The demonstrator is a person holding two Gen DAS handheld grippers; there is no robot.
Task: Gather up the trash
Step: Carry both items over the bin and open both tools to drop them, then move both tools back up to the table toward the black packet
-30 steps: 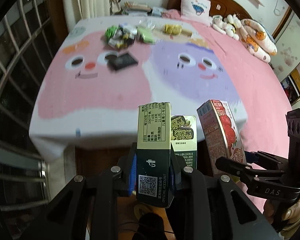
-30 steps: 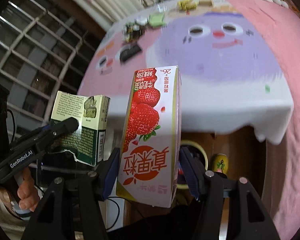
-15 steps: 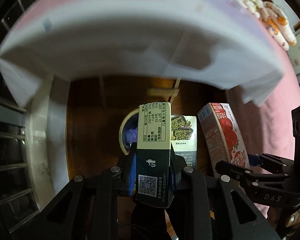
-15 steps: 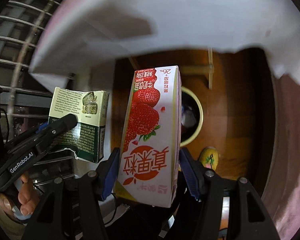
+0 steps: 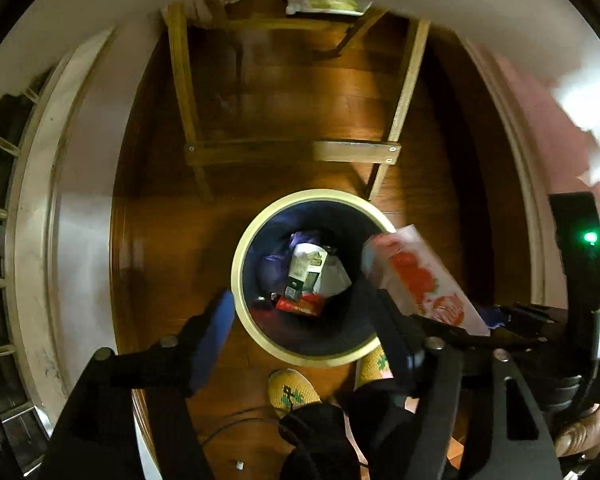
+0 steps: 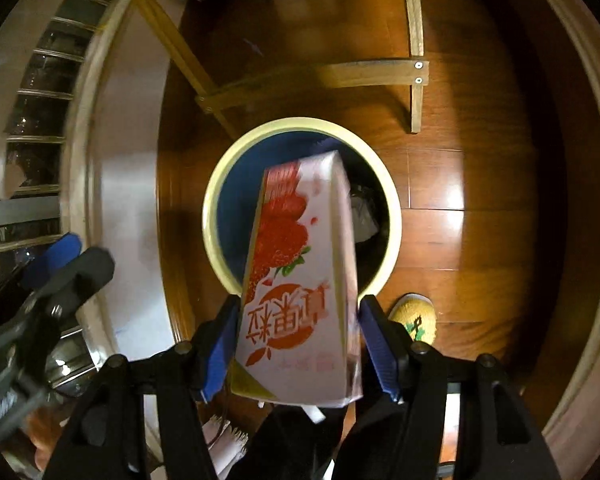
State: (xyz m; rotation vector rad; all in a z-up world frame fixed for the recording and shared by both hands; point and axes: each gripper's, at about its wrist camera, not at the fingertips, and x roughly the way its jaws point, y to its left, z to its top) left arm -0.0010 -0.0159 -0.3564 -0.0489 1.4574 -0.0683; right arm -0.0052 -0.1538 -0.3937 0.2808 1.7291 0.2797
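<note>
Over the bin, in the left wrist view, the left gripper is hanging with its jaws spread wide and nothing between them. A green box is lying down inside among other scraps, on the dark liner. At the right, the carton is jutting in over the bin's rim, its top end pointing toward the bin's middle and its long axis slanting from lower right to upper left. Two slippered feet are standing just beside the near rim.

Above the same bin, in the right wrist view, the right gripper is holding the carton with its jaws pressing on the two side faces at the bottom end. The carton's long axis is running forward along the fingers, top end pointing down into the opening, leaning slightly right; its strawberry face is turned to the camera. The left gripper is showing at the left edge, parted.

The risk, as I judge it: only the carton's far half is sitting over the opening, while its held end is lying above the near rim. Letting go now could be tipping it against that rim, so it is bouncing out onto the floor beside the slipper. The motion blur suggests the hand is moving, which would be adding to that.
</note>
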